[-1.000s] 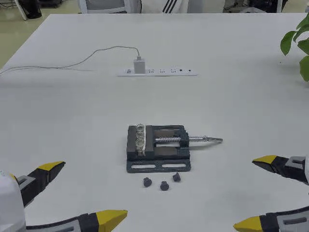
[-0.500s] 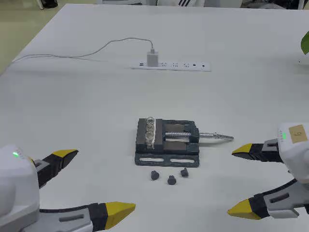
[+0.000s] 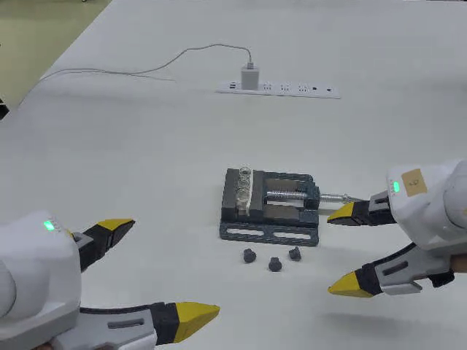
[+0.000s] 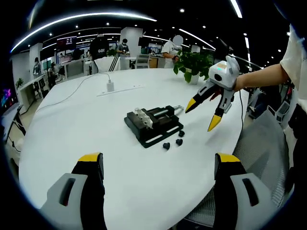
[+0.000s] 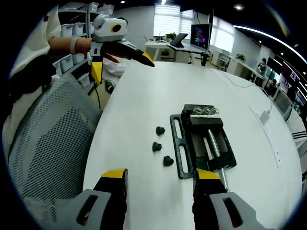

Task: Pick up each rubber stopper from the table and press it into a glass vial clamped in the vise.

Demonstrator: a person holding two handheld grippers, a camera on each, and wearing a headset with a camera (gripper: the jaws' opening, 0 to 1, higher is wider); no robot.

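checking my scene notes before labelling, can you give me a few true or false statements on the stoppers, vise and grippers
1. Three rubber stoppers lie on the table beside the vise. True.
2. The right gripper holds a stopper. False: its jaws are open and empty.
3. A white charger is plugged into the power strip. True.
4. The left gripper is shut. False: it is open, apart from the vise.

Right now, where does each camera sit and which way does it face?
Head view: on the headset, looking down at the vise; left gripper and right gripper show.
Left gripper view: rides the left gripper, facing the vise; right gripper and forearm show.
Right gripper view: faces the vise's screw end; left gripper and arm show.
All share the vise and stoppers.
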